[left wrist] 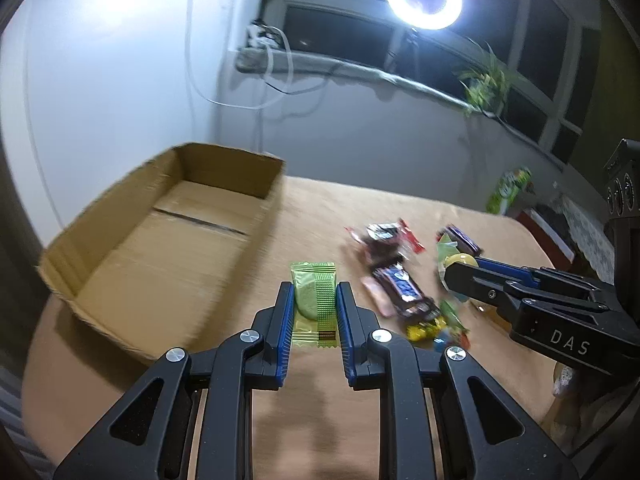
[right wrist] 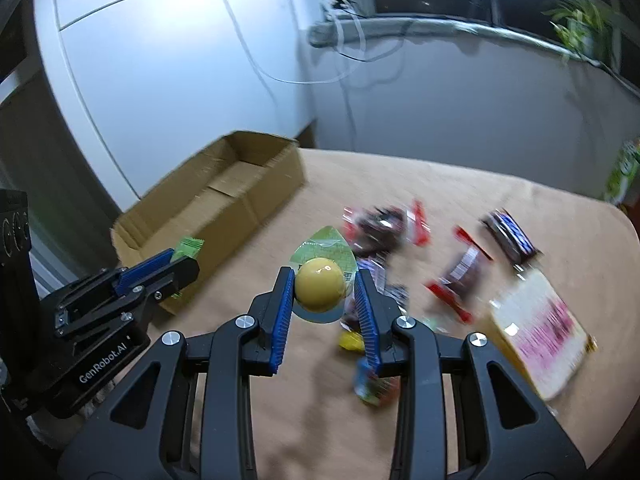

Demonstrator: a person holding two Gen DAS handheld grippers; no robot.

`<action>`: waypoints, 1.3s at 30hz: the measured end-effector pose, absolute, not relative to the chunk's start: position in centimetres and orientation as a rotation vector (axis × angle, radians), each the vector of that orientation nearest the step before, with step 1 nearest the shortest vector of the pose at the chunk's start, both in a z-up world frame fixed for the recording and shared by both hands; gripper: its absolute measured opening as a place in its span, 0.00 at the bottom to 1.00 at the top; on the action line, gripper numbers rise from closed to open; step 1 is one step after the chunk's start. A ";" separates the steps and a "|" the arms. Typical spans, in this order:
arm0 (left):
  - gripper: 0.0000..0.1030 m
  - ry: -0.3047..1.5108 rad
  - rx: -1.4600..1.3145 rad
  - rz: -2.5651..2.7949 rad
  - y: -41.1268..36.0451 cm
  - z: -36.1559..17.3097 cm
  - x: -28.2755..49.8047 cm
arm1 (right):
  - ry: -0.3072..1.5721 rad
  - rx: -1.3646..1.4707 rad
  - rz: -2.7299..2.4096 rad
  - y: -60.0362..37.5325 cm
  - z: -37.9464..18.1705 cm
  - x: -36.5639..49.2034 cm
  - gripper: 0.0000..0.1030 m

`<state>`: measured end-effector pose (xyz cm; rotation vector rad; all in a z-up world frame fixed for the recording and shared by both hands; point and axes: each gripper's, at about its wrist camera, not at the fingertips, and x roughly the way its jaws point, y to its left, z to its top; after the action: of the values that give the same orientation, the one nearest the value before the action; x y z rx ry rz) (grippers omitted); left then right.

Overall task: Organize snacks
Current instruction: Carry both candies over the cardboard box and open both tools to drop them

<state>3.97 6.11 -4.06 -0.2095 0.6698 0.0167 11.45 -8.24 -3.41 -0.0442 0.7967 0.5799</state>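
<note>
Only two pieces of lettering can be read. "DAS" stands in pale capitals on the black side of the right gripper (left wrist: 456,276), seen from the left wrist camera near the right edge of the worktop (left wrist: 320,208). "GenRobot.AI" runs in white along the black body of the left gripper (right wrist: 176,264), seen from the right wrist camera beside the cardboard box (right wrist: 256,204).

The snack wrappers carry print, but blur leaves it unreadable: the green packet (left wrist: 314,304) shows a small dark label patch with no legible letters, and the dark blue bar (left wrist: 402,286) has white marks that cannot be made out. The flat yellow pack (right wrist: 540,336) bears pink lettering, also too smeared to read.
</note>
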 end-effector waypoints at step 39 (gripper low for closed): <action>0.31 0.663 -0.350 0.165 17.4 -5.7 4.7 | 0.821 -0.162 0.736 8.3 -4.2 16.4 0.58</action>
<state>4.74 17.35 -5.68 -0.3502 0.6627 0.1653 16.37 8.26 -4.23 -0.1619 0.8205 0.7360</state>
